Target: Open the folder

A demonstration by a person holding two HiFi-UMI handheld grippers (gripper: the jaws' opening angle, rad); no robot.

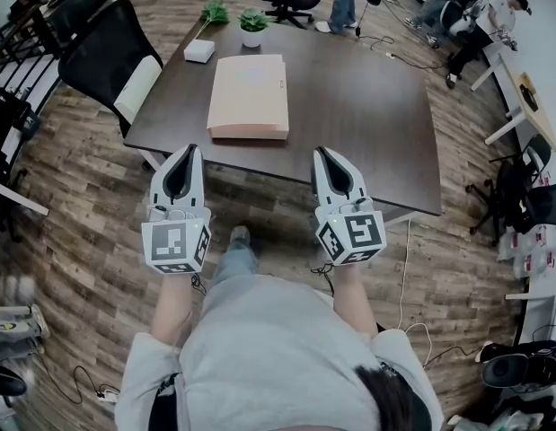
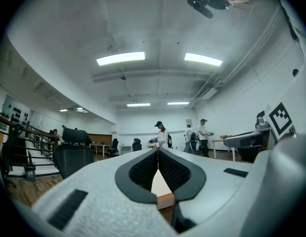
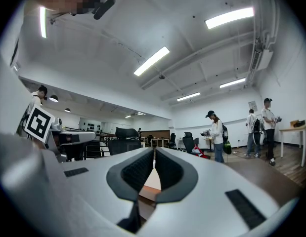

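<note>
I hold both grippers low over the near edge of the dark brown table (image 1: 367,106), side by side and well apart, each pointing toward the far side. My left gripper (image 1: 189,148) is clenched: in the left gripper view its black pads meet along a thin line and nothing sits between them. My right gripper (image 1: 322,151) is likewise closed on nothing, its pads pressed together in the right gripper view. The peach folder (image 1: 249,95) lies flat and closed on the table's left half, just beyond my left gripper's tip and touched by neither tool. Past the folder's far left corner sits a small white box (image 1: 198,50), with a potted plant (image 1: 252,25) just right of it. A black office chair (image 1: 111,48) stands off the table's far left corner.
</note>
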